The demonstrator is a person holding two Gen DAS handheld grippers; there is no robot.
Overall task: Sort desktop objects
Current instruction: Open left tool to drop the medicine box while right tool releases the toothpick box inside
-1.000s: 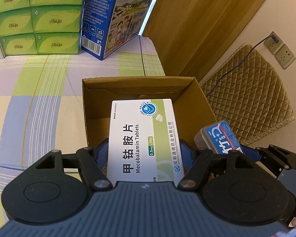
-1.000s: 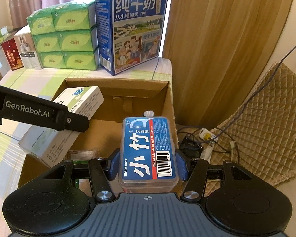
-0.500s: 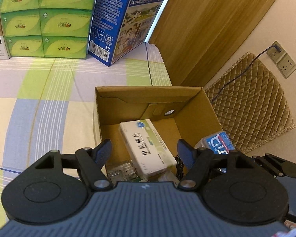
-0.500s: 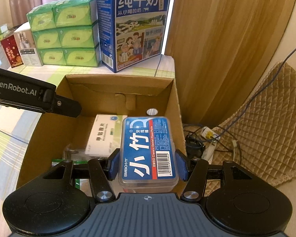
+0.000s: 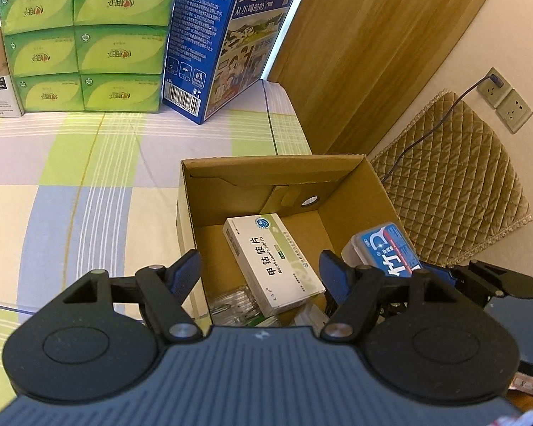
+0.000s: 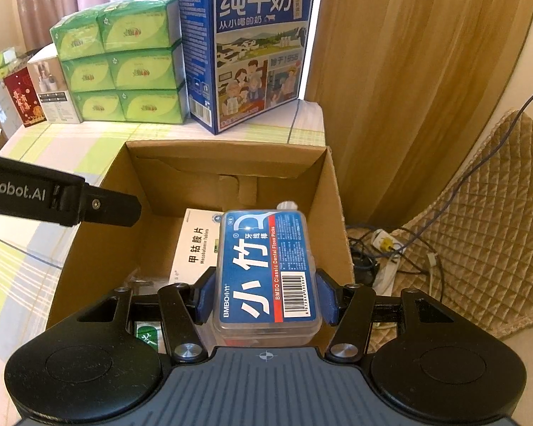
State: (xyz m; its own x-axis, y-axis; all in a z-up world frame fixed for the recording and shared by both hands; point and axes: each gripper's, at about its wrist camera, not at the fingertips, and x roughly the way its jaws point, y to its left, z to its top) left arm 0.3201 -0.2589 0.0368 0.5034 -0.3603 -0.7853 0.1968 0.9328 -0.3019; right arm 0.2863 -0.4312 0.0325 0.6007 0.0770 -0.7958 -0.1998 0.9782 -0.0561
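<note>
On the bench's right edge, the carton (image 5: 351, 191) holds the pillbox (image 5: 272, 262); left claw (image 5: 259, 273) apart, right claw (image 6: 266, 296) clamped on the floss case (image 6: 266, 269), which may snag the carton's right wall.

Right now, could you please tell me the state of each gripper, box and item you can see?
left gripper: open, empty, above the cardboard box.
right gripper: shut on the floss pick case.
floss pick case: lid closed, held over the box.
tablet box: closed, lying tilted inside the cardboard box.
cardboard box: open at the top, partly filled.
milk carton: upright, closed.
tissue packs: stacked, wrapped.
</note>
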